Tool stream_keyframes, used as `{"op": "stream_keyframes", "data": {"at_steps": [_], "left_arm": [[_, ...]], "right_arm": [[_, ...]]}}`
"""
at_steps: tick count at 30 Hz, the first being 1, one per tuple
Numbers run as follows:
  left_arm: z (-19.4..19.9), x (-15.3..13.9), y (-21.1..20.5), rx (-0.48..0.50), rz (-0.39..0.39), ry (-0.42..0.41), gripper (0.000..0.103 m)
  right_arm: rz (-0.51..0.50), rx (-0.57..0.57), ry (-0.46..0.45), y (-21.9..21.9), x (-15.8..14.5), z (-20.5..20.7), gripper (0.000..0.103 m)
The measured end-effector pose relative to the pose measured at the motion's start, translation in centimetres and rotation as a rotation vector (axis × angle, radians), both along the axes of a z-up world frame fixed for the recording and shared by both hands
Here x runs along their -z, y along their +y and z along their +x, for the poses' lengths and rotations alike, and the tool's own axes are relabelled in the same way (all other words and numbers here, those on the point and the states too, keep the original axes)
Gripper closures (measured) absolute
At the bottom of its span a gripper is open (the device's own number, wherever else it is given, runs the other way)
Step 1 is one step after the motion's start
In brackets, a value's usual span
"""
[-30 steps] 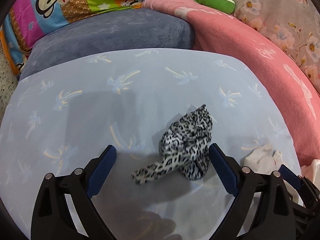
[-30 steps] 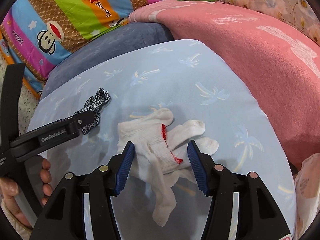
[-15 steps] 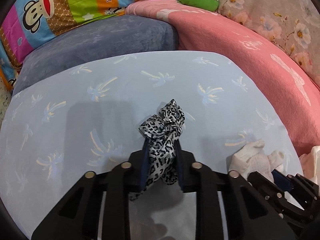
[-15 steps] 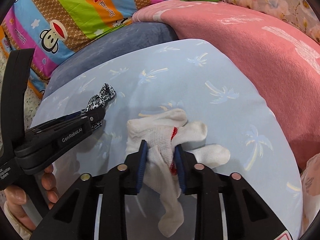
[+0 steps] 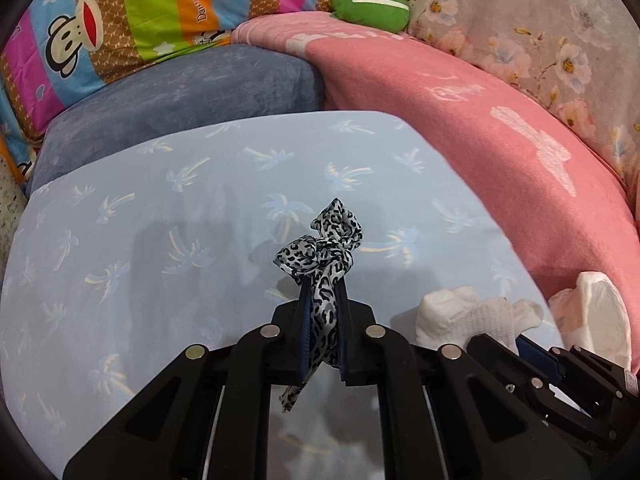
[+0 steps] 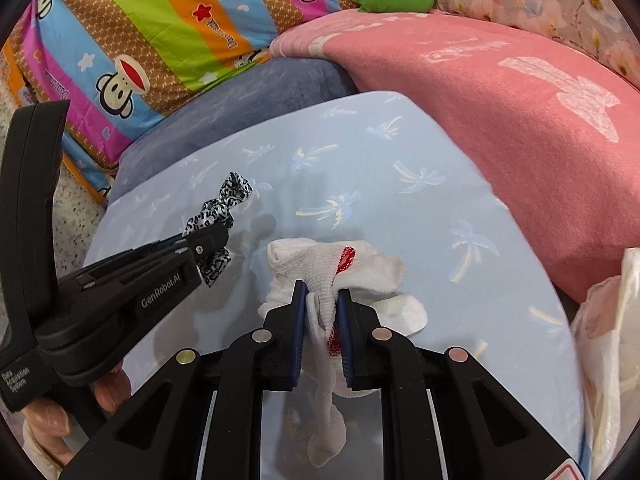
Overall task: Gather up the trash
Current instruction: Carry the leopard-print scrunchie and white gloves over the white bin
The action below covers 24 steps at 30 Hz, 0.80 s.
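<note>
Two pieces are getting lifted off the blue sheet (image 5: 160,240). From the left wrist, the left gripper (image 5: 323,312), jaws having just closed, is clamping the leopard rag (image 5: 326,248) above the sheet. From the right wrist, the right gripper (image 6: 322,312) is likewise pinching the white glove (image 6: 332,268). Binning both is still remaining, I'd judge; no bin is showing.

Your left gripper (image 5: 323,300) has the leopard-print cloth strip (image 5: 326,252) pinched between its blue pads: a knotted black, white and grey bunch sticks out past the fingertips, and a thin tail hangs down behind them, clear of the sheet. Your right gripper (image 6: 322,300) clamps the white knit glove (image 6: 320,268) with red trim at its cuff; its fingers splay out ahead and to the right of the tips, and one droops below.
</note>
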<state>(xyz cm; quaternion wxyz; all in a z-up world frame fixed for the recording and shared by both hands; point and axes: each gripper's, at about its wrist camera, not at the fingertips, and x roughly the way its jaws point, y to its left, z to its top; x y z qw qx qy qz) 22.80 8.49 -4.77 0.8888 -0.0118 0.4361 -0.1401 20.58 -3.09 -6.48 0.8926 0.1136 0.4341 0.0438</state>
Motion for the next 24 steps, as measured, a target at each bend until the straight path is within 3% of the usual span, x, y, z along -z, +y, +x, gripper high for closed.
{"op": "stream_keyframes", "data": {"at_steps": [18,24], "left_arm": [[-7.5,-7.2,-5.0,0.090,-0.030,-0.136,0.093],[-9.7,-8.7,-7.3,0.131,-0.031,-0.166,0.093]], "right_arm": [[0.017,0.093,-0.184,-6.3,-9.7,-8.7,0.089],[0.016,0.132,-0.226,-9.1,-11.5,-11.7,0.089]]}}
